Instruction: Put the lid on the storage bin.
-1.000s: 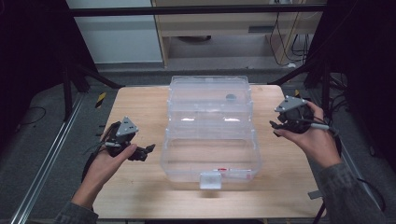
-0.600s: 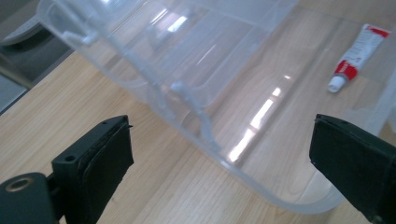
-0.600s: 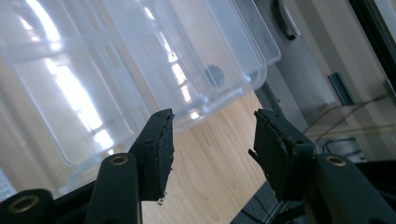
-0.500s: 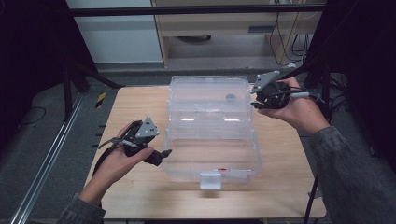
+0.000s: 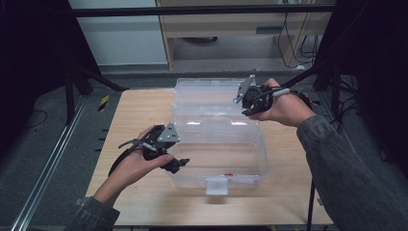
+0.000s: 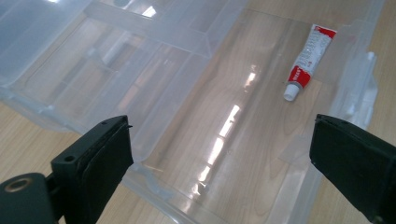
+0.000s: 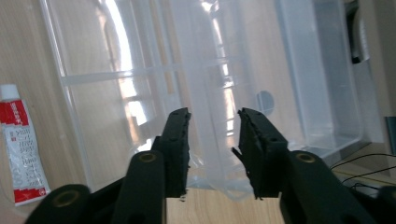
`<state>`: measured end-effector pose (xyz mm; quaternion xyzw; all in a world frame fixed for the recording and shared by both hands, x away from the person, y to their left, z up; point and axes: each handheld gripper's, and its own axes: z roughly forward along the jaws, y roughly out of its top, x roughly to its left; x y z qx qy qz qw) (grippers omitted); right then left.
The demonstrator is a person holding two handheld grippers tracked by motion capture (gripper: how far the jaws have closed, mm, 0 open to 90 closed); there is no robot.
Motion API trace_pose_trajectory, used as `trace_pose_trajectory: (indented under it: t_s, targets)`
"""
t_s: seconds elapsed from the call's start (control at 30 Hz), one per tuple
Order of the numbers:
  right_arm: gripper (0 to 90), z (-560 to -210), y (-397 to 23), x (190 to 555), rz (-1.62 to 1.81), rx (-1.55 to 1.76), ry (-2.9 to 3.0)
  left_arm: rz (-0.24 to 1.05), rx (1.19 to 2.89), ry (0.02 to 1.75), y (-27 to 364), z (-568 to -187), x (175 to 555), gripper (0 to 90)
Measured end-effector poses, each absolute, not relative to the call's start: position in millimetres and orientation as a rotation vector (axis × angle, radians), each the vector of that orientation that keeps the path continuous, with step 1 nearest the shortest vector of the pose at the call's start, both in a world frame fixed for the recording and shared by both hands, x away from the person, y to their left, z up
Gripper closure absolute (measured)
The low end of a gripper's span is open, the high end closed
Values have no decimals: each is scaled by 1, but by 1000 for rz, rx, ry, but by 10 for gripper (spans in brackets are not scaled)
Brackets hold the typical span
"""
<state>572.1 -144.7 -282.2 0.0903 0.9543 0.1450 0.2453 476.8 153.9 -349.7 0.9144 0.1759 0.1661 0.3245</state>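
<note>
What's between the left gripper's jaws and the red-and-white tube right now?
In the left gripper view, only the clear box wall and bare floor lie between the open left gripper and the tube.

This is looking like a lab or workshop room. A wooden table (image 5: 134,120) is standing on a grey floor (image 5: 43,159) with black frame bars (image 5: 72,82) around it. Cables (image 5: 300,43) are hanging by a wooden cabinet (image 5: 216,24) at the back. A metal rail (image 5: 48,168) is running along the floor beside the table.
</note>
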Motion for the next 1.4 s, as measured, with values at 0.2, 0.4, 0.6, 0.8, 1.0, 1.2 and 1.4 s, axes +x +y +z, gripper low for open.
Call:
trace_pose_trajectory:
  t_s: [0.2, 0.4, 0.6, 0.8, 1.0, 1.2, 1.4]
  targets:
    - [656, -295, -137, 581, 313, 209, 2659, 410, 2455, 458, 155, -356, 477, 45]
    - [775, -297, -138, 585, 275, 183, 2685, 362, 2498, 405, 156, -356, 474, 98]
    - [818, -295, -141, 589, 271, 169, 2695, 325, 2556, 340, 153, -359, 469, 168]
    - [795, -301, -138, 594, 235, 165, 2723, 289, 2585, 313, 150, -364, 468, 182]
    - [808, -299, -134, 595, 204, 137, 2741, 242, 2634, 308, 150, -375, 464, 214]
    - [804, -300, -133, 594, 198, 138, 2730, 224, 2674, 252, 145, -385, 460, 289]
    - [802, -301, -133, 594, 201, 142, 2727, 151, 2725, 226, 137, -400, 461, 399]
